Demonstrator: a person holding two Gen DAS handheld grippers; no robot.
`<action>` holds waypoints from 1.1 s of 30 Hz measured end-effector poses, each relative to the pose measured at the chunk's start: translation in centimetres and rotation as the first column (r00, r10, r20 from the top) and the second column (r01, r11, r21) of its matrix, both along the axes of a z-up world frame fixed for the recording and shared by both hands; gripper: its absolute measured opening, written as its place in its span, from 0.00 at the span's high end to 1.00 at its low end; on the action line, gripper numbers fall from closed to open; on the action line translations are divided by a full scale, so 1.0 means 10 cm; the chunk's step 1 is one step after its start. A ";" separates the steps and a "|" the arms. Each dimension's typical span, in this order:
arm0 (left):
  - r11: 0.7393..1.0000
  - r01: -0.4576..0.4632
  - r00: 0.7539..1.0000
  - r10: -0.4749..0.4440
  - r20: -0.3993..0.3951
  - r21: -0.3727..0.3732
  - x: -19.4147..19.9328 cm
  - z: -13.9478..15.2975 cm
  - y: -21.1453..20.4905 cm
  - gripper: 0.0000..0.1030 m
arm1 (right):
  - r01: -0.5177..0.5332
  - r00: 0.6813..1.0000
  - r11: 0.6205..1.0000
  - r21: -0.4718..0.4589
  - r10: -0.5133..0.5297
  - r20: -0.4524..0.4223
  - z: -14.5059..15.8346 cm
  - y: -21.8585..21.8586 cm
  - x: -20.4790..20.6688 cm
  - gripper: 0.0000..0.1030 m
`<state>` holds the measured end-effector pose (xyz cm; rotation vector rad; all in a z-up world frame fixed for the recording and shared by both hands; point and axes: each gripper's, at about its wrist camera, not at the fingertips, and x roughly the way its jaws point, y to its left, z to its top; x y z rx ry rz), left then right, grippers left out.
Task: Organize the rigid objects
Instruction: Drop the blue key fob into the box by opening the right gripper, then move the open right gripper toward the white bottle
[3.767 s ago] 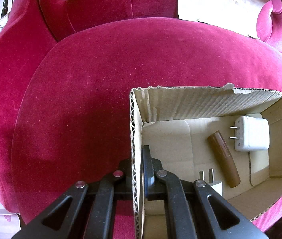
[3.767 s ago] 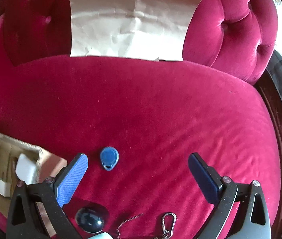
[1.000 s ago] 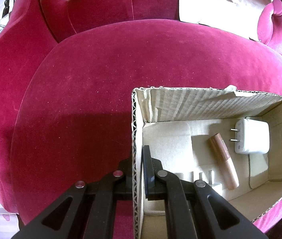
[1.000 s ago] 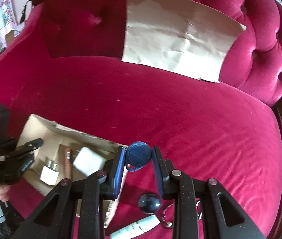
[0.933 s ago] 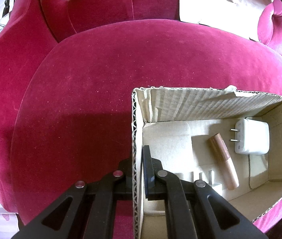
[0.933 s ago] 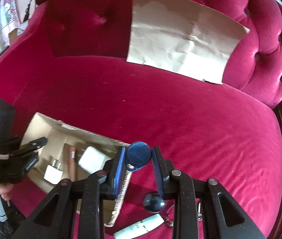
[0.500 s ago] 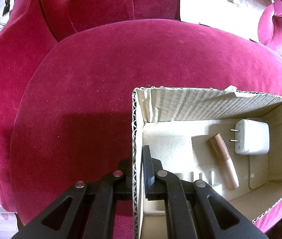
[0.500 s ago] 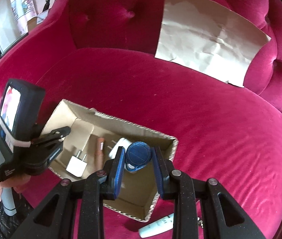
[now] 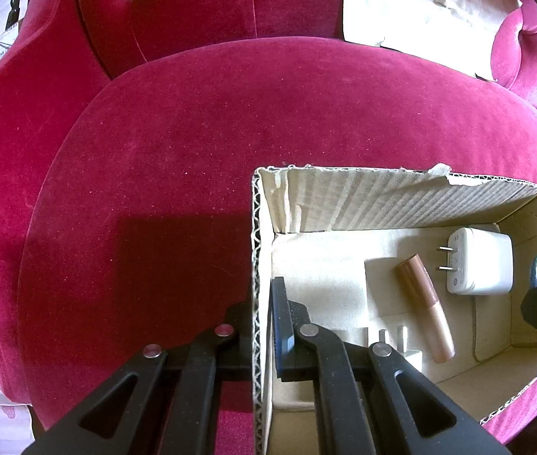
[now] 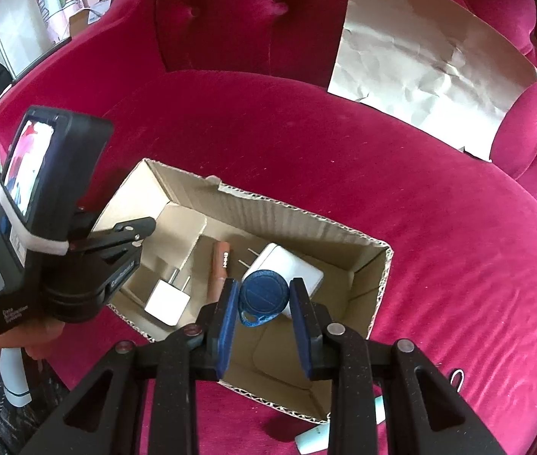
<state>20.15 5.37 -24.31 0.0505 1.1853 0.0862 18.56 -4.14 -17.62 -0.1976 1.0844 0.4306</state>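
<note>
Between my right gripper's (image 10: 263, 316) pads I had the blue key fob (image 10: 263, 297) clamped, hanging over the cardboard box (image 10: 380, 265) on the red sofa (image 10: 439, 208). My left gripper (image 9: 263, 326) was pinched shut on the box's wall. I judged release came next, clear of the white charger (image 10: 291, 269) and brown tube (image 10: 220, 267). Items beyond my right claw were cut off.
</note>
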 end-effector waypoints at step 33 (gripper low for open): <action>1.000 -0.006 1.000 0.006 0.004 -0.003 -0.01 0.00 0.02 0.95 | 0.110 0.994 0.988 -0.112 -0.106 0.035 0.22 -0.34 -0.32 0.00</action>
